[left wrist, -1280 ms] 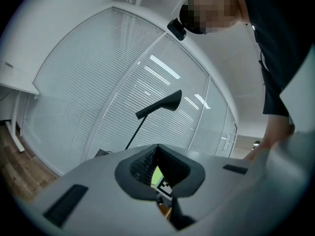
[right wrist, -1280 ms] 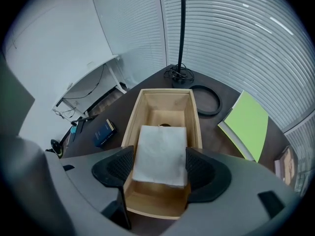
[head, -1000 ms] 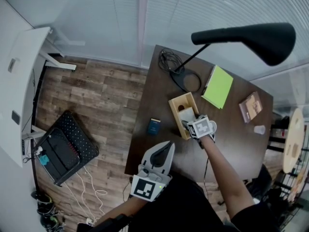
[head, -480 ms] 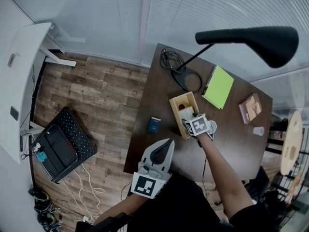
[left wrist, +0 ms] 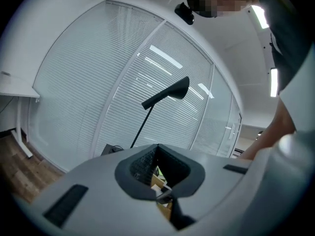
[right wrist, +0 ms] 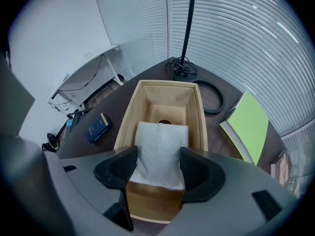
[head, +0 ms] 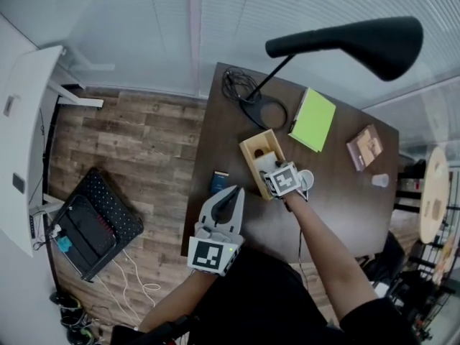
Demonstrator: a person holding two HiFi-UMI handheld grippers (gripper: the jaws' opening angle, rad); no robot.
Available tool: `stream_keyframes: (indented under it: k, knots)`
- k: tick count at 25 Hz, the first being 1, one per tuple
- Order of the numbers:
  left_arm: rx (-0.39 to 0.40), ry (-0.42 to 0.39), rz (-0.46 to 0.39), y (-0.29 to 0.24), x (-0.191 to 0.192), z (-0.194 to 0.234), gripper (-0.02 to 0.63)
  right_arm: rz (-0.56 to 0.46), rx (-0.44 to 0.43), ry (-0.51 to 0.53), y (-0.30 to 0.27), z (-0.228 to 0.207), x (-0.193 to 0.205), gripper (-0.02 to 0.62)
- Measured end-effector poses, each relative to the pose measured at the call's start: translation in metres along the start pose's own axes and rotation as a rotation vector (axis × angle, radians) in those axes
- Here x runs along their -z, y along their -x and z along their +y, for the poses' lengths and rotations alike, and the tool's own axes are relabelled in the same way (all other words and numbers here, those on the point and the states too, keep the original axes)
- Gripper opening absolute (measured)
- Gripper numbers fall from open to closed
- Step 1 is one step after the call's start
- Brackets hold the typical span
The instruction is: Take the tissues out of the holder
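You are at the grasp step. Your right gripper (right wrist: 157, 161) points steeply down over the near end of the wooden holder (right wrist: 199, 119), which stands on the bench (head: 345, 192). The tissues (right wrist: 160, 141) lie folded in that near end, and the far half of the holder shows bare wood. The right fingers (right wrist: 120, 168) stand wide apart, one on each side of the stack. They have just been closing in on it, with the tissues between them. From what shows here I judge that the pads are not yet biting, since the lower edge of the stack runs on beneath them.

Your left gripper (head: 230, 196) hangs off the near edge of the bench, well apart from the holder. Its tips are pressed together on nothing.

Next, you likely need to sink the right fingers a little further inside the walls and close until the stack is pinched. Then lift straight up, so the tissues clear the rim without dragging the holder along.
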State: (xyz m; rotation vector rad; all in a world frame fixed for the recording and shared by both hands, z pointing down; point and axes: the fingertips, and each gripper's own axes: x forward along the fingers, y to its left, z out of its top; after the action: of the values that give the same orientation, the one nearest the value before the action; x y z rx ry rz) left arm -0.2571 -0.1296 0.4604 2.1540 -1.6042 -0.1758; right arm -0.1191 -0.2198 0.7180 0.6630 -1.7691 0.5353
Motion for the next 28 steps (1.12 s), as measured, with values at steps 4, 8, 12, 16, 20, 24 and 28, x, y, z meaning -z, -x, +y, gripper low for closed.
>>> stream_keyframes:
  k: [4, 8, 12, 16, 20, 24, 28]
  knots:
    - [-0.059, 0.001, 0.013, -0.013, -0.001, 0.025, -0.003, -0.003, 0.004, 0.010, -0.003, 0.000, -0.001, 0.287]
    - [-0.046, -0.047, 0.022, -0.024, -0.006, 0.028, -0.005, -0.021, 0.019, 0.015, -0.001, -0.003, -0.004, 0.287]
    - [-0.024, -0.053, 0.042, -0.027, -0.004, 0.030, -0.005, -0.035, -0.017, -0.010, -0.006, 0.008, -0.011, 0.287]
    - [-0.021, -0.047, 0.075, -0.033, -0.001, 0.021, -0.005, -0.026, -0.024, 0.002, -0.005, 0.010, -0.014, 0.285]
    - [0.005, -0.040, 0.090, -0.037, 0.005, 0.008, -0.004, -0.011, 0.003, 0.027, 0.006, 0.003, -0.015, 0.285]
    - [0.017, -0.049, 0.085, -0.036, 0.002, -0.001, -0.003, -0.013, 0.004, 0.018, 0.006, 0.004, -0.011, 0.283]
    - [0.005, -0.052, 0.086, -0.032, 0.003, -0.001, -0.005, -0.054, 0.030, 0.016, 0.013, 0.003, -0.010, 0.255]
